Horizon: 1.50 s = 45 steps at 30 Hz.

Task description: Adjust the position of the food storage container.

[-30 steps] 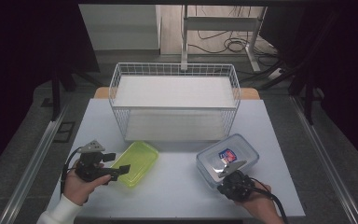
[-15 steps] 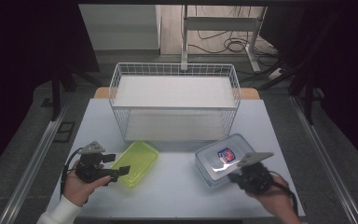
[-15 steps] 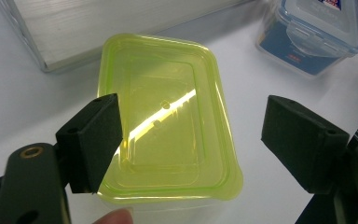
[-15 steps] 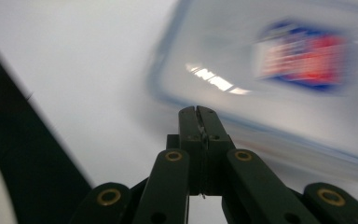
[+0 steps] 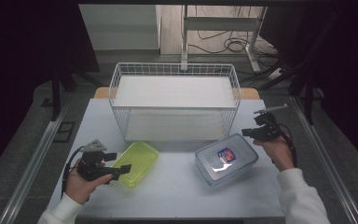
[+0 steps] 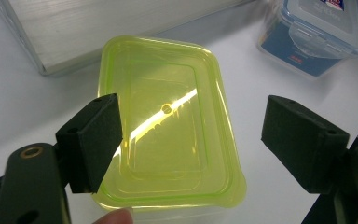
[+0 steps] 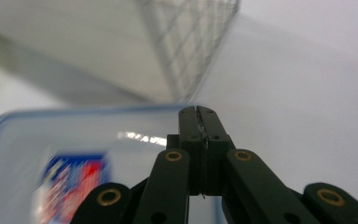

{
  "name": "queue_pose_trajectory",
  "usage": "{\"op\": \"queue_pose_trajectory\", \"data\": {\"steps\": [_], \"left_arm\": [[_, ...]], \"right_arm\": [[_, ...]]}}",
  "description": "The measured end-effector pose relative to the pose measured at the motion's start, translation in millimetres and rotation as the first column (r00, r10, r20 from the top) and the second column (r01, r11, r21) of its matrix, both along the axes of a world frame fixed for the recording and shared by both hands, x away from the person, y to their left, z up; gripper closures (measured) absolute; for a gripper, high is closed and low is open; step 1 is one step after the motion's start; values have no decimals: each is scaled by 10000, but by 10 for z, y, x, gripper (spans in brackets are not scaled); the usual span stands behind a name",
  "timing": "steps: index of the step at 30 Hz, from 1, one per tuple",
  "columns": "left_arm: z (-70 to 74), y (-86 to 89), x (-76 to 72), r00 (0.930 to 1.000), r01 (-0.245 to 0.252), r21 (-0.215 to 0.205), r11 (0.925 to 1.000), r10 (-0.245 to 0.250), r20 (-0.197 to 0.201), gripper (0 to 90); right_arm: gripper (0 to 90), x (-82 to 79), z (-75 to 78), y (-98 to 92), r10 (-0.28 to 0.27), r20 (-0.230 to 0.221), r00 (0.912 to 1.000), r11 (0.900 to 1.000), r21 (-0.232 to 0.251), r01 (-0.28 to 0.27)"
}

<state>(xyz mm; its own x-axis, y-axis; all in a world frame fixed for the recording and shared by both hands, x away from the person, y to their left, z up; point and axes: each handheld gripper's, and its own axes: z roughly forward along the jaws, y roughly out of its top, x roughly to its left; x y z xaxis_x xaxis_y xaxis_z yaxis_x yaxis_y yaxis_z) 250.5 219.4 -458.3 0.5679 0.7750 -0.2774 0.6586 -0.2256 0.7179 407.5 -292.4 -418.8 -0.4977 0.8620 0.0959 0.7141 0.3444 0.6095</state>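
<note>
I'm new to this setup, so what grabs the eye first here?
A bright yellow-green container lies front left, between the open left tongs. A clear blue-lidded box sits front right, with the shut right tongs beside it. Behind both stands a white wire basket.

The right gripper [image 5: 255,132] has moved away from the clear lidded container [image 5: 227,159]. Earlier it was at the near right corner of this container; now it is beyond the far right corner, nearer the wire basket [image 5: 175,101], and seems a little higher. The container itself looks slightly turned.
</note>
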Motion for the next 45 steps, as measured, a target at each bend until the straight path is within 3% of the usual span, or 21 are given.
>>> {"op": "queue_pose_trajectory", "data": {"steps": [1, 2, 3, 8, 12, 14, 17, 26, 39, 45], "left_arm": [[-4, 1, 2, 10000, 14, 27, 10000, -14, 4, 199], [-6, 2, 4, 10000, 22, 40, 10000, -22, 3, 199], [-8, 3, 1, 10000, 22, 53, 10000, -22, 8, 200], [-6, 13, -10, 10000, 12, 75, 10000, -12, 45, 199], [-19, 24, -7, 10000, -23, 74, 10000, 23, 1, 200], [-25, 21, -8, 10000, -41, 76, 10000, 41, -17, 200], [-24, 17, -12, 10000, -42, 73, 10000, 42, -4, 200], [-20, 20, -19, 10000, 5, 66, 10000, -5, 16, 199], [26, -15, -33, 9999, 46, -64, 10000, -45, 153, 197], [56, -34, -29, 9998, -9, -177, 9998, 13, 210, 199]], "right_arm": [[892, 167, -63, -4, -255, -225, 9994, 9993, 261, 261], [892, 167, -63, -4, -255, -225, 9994, 9993, 261, 261], [892, 309, -147, -20, -480, -530, 9974, 9975, 497, 507], [892, 486, -315, 10, -588, -1067, 9926, 9964, 546, 649], [892, 502, -309, 63, -391, -1073, 9935, 9968, 655, 463], [892, 495, -304, 118, -184, -1165, 9930, 9985, 484, 241], [893, 471, -319, 172, -140, -1452, 9893, 9997, 180, 167], [895, 335, -278, 125, 21, -1526, 9883, 9997, -240, -59], [895, -85, -270, -74, 2, -1432, 9897, 10000, 73, 8], [894, -204, -229, -167, -139, -880, 9960, 9988, 462, 181]]}}
